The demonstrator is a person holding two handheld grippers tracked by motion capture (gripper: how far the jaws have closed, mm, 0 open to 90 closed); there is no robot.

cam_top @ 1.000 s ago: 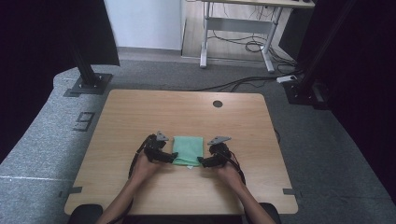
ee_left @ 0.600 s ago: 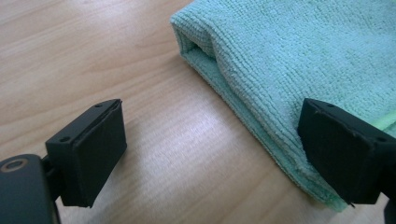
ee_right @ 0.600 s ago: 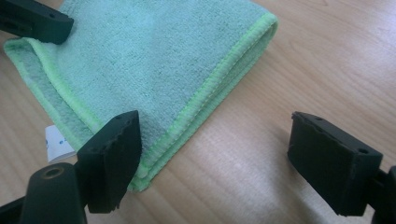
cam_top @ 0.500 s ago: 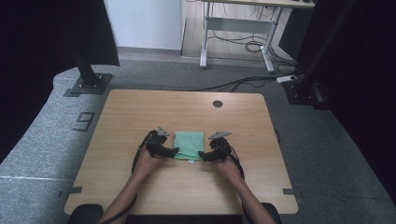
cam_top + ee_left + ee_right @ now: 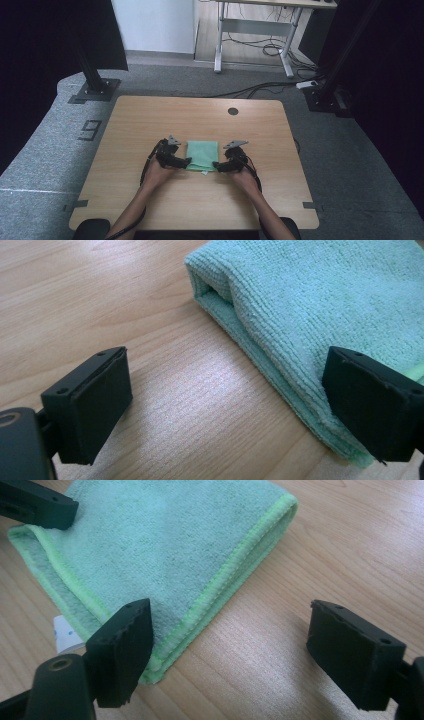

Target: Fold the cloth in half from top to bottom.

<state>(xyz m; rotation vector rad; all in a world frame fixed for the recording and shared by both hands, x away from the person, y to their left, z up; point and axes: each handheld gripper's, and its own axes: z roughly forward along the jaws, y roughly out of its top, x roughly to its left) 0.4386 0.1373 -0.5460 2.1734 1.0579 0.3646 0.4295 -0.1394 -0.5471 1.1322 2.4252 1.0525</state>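
High view: overhead, facing forward-down at table (image 5: 150,120). Gripper views: close, low; all share green cloth (image 5: 202,155).

A folded green microfibre cloth (image 5: 202,155) lies flat at the centre of the frame in the high view, on my table (image 5: 150,120). Its stitched hem is a brighter green, a small white tag peeks from its near edge, and its layers gape slightly at one corner.

One folded green cloth (image 5: 202,155) lies on one wooden table (image 5: 150,115); two grippers flank it, the left gripper (image 5: 186,162) and the right gripper (image 5: 217,165); two hands hold them; one dark round hole (image 5: 233,111) marks the tabletop; one white tag (image 5: 65,632) peeks from the cloth.
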